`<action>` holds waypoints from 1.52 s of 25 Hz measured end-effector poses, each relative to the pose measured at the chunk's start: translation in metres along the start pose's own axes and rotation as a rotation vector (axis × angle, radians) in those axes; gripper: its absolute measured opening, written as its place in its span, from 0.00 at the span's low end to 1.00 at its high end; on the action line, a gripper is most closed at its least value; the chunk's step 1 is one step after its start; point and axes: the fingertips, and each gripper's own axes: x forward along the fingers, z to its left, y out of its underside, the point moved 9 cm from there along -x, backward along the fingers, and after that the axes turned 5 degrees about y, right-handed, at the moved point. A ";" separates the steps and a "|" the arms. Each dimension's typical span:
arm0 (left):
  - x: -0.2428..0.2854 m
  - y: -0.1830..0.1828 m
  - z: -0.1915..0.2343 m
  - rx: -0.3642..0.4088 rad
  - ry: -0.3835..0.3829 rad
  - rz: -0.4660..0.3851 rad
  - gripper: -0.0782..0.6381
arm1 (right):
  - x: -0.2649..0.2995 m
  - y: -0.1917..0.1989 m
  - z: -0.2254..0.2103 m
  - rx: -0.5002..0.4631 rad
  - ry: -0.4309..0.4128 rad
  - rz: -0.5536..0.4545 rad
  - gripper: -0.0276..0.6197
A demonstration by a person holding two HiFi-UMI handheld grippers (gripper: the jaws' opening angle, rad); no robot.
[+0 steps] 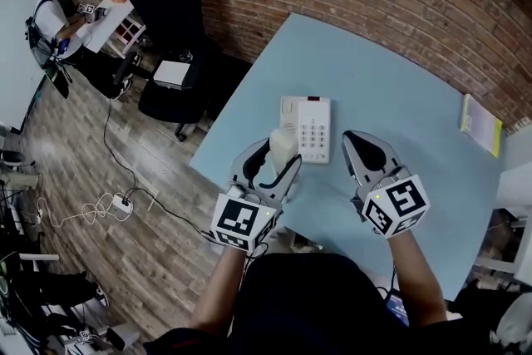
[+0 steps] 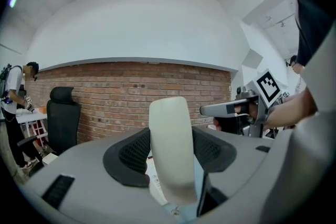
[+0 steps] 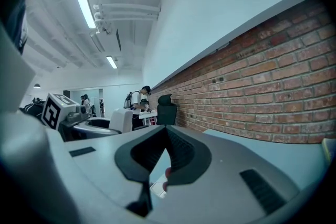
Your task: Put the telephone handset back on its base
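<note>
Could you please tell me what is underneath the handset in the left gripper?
The handset, clamped in the left gripper, is over one side of the telephone base and the blue table. It covers part of the cradle, so that stretch is unseen.

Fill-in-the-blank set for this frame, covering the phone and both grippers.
The handset is clamped in the ___ gripper. The right gripper has its jaws ___, holding nothing. The telephone base rests on a ___ table.
Missing words: left; shut; blue.
</note>
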 end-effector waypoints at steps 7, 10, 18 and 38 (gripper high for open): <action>0.022 0.016 0.028 0.001 0.031 0.050 0.46 | 0.021 0.003 -0.005 0.007 0.044 0.017 0.06; 0.030 0.024 0.041 -0.008 0.035 0.079 0.46 | 0.030 0.004 -0.005 0.010 0.057 0.029 0.06; 0.049 0.045 0.064 -0.048 0.060 0.138 0.46 | 0.044 0.008 -0.008 0.006 0.097 0.055 0.06; 0.100 0.072 0.100 -0.108 0.090 0.204 0.46 | 0.080 0.027 -0.032 0.036 0.138 0.135 0.06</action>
